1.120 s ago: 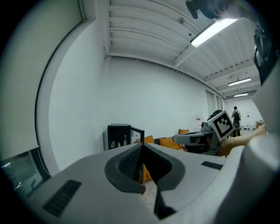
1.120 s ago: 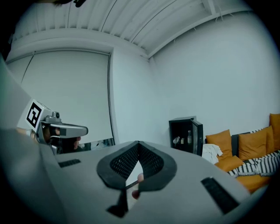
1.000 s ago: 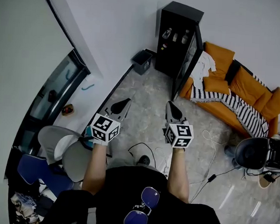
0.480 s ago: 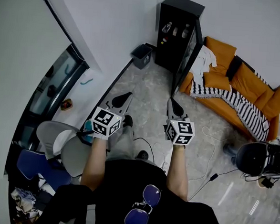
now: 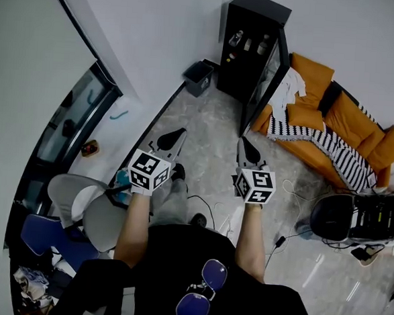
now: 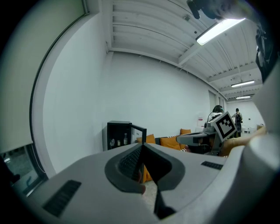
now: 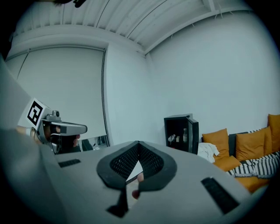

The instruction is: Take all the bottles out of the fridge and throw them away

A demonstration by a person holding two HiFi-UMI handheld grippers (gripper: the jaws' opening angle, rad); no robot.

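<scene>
The bottles [image 5: 249, 41] stand on an upper shelf of the black fridge [image 5: 258, 11], its door open, with a bin [image 5: 198, 78] just left of it (handy for the dumping). The left claw [image 5: 173, 140] and right claw [image 5: 246, 151] point at the fridge from well away, both closed and empty, presumably held ready for the approach.

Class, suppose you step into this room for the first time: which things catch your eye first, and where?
The bright orange sofa with a striped blanket stands out at the head view's right, against the far wall. Left of it a black fridge stands open, bottles on its shelf. Nearest, the left gripper and right gripper point that way, both shut.
</scene>
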